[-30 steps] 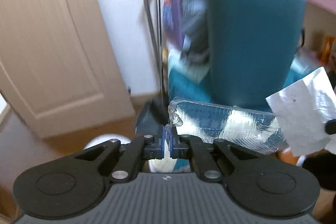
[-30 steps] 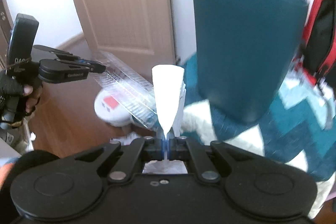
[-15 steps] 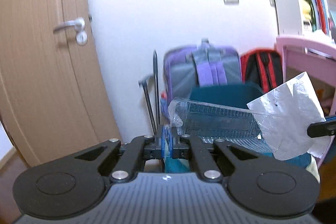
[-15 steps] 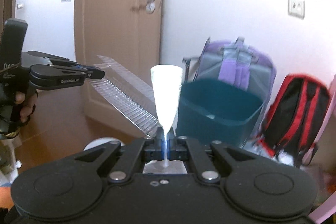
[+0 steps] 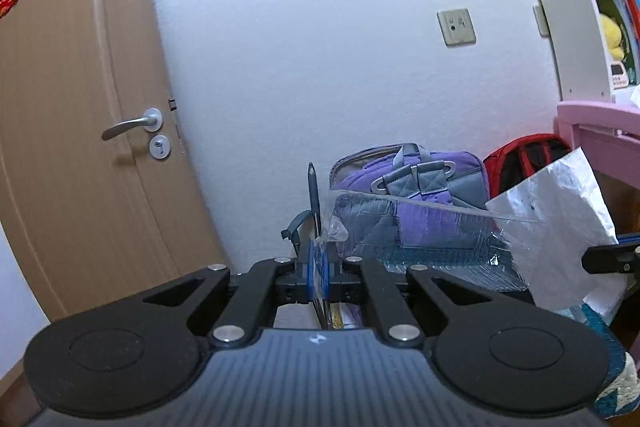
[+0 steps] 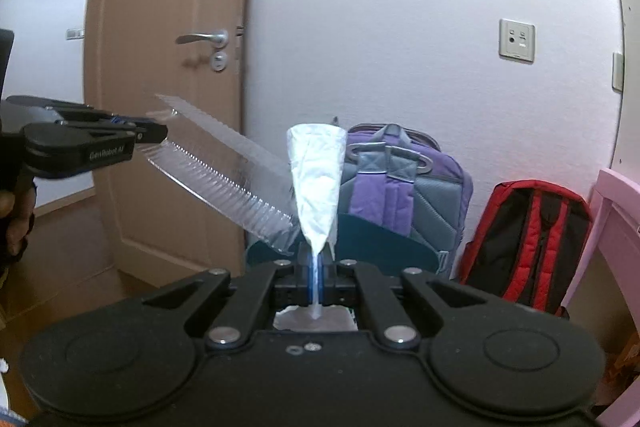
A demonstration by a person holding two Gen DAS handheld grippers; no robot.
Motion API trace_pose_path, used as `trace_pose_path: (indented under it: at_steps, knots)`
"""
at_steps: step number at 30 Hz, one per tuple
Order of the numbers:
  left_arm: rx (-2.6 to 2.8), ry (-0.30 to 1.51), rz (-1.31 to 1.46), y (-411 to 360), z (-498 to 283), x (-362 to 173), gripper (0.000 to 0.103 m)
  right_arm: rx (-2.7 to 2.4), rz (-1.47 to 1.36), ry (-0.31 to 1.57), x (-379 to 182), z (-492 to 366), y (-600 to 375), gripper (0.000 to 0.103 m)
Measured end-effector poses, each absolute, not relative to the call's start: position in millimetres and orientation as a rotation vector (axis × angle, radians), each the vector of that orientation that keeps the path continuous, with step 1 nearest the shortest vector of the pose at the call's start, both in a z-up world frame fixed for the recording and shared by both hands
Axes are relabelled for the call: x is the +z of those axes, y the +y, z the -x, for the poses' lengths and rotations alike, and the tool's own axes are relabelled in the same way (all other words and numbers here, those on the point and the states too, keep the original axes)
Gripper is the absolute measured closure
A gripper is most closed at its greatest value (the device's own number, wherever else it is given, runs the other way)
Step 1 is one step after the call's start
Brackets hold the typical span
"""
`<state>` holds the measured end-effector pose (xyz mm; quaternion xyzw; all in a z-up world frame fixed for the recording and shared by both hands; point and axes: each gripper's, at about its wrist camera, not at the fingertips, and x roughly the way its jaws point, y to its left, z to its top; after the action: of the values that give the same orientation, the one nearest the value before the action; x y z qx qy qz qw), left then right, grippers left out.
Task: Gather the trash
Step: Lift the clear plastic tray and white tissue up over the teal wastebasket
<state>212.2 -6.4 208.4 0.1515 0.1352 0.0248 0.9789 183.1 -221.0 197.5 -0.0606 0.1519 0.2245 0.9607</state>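
My left gripper (image 5: 319,267) is shut on the corner of a clear ridged plastic tray (image 5: 424,239) held out to the right in the air. It also shows at the left of the right wrist view (image 6: 154,133) with the tray (image 6: 224,175). My right gripper (image 6: 316,273) is shut on a crumpled white paper (image 6: 318,179) that stands upright above the jaws. That paper (image 5: 560,227) shows at the right of the left wrist view, just beyond the tray's far end. The rim of a dark teal bin (image 6: 376,237) lies just beyond and below both.
A purple and grey backpack (image 6: 404,183) and a red and black backpack (image 6: 528,243) lean on the white wall. A wooden door (image 5: 80,131) stands at the left. A pink desk (image 5: 600,123) and shelves are at the right. A dark dustpan handle (image 5: 313,195) stands by the wall.
Both grippers have tilted and lifted upward, still holding the tray and the paper. The teal bin has dropped from filling the views to a rim low in the right wrist view.
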Motion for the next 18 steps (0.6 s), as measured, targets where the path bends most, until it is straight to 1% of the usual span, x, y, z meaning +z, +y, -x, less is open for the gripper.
trace_pose_path:
  at_steps: [7, 18]
  knots:
    - [0.038, 0.339, -0.357, -32.4, -262.6, 186.4, 0.099, 0.436, 0.103, 0.348, 188.5, -227.3, -225.2, 0.1]
    - [0.024, 0.495, -0.457, -68.7, -333.5, 119.0, 0.099, 0.424, 0.059, 0.497, 137.3, -301.8, -231.0, 0.1]
